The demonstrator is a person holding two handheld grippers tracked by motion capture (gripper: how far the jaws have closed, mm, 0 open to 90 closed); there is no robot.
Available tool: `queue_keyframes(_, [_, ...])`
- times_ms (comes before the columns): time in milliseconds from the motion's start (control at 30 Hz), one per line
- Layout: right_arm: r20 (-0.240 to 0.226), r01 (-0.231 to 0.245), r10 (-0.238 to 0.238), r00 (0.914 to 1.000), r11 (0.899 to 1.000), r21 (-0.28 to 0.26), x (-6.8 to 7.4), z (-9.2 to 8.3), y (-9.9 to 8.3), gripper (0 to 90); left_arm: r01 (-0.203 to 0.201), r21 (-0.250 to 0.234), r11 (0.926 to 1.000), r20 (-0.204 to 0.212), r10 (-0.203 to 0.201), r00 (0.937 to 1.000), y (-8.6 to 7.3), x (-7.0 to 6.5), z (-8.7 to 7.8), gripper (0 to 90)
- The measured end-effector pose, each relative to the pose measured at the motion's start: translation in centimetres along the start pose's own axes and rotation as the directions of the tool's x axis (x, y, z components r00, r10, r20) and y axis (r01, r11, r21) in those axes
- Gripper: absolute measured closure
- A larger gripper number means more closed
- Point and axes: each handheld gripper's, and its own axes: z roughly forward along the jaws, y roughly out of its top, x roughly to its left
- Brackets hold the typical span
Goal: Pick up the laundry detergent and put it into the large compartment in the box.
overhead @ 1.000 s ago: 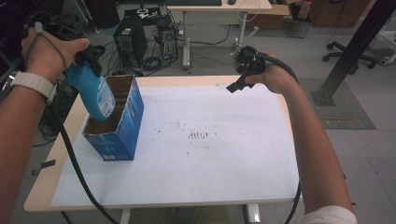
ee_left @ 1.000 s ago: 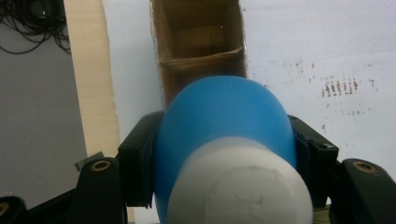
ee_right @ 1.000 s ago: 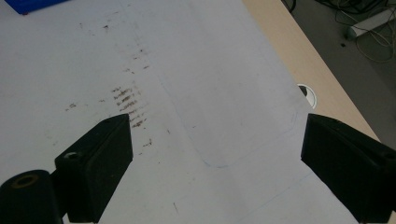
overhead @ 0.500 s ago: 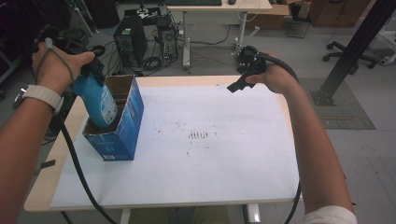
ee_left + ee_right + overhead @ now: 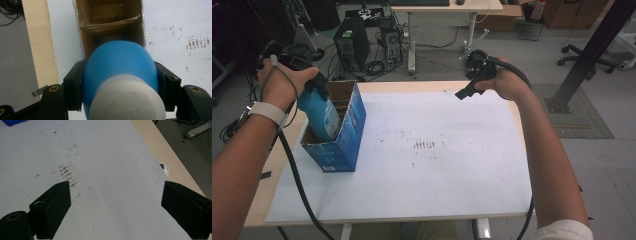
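Plastic, smooth and bright blue, bulges between my left jaws: a rounded bottle with a white cap facing the left gripper's camera. My left gripper pinches it on both sides, black pads pressed flat against its curved shoulders. In the high view the bottle tilts bottom-first into the open top of a blue cardboard box, its lower part already inside, my left hand gripping above it. The box stands upright near the left edge of the table, which is pale wood, covered by a large white paper sheet. From the left gripper view I look straight down the box's brown, unprinted inside, with a bent flap lying across the opening.

My right gripper hangs over the far right part of the sheet, well apart from the box, its two blocky black jaws spread wide with nothing between them. Below them the paper is matte, marked by rows of small brown smudges and a faint blue pen outline. A round cable hole pierces the bare wood beside the sheet.
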Motion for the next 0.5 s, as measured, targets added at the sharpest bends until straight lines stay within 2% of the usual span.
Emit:
queue_keyframes(233, [0.003,-0.003,0.003,1.0,1.0,0.001,0.0,0.0,-0.1,9.1,-0.007,0.002,1.0,-0.007,0.007,1.0,0.1,-0.3,1.6,37.3])
queue_keyframes(500, [0.004,-0.007,0.007,1.0,1.0,0.001,-0.1,-0.1,-0.2,9.0,-0.01,0.009,0.9999,0.004,0.01,0.9999,0.0,-0.5,3.2,37.3])
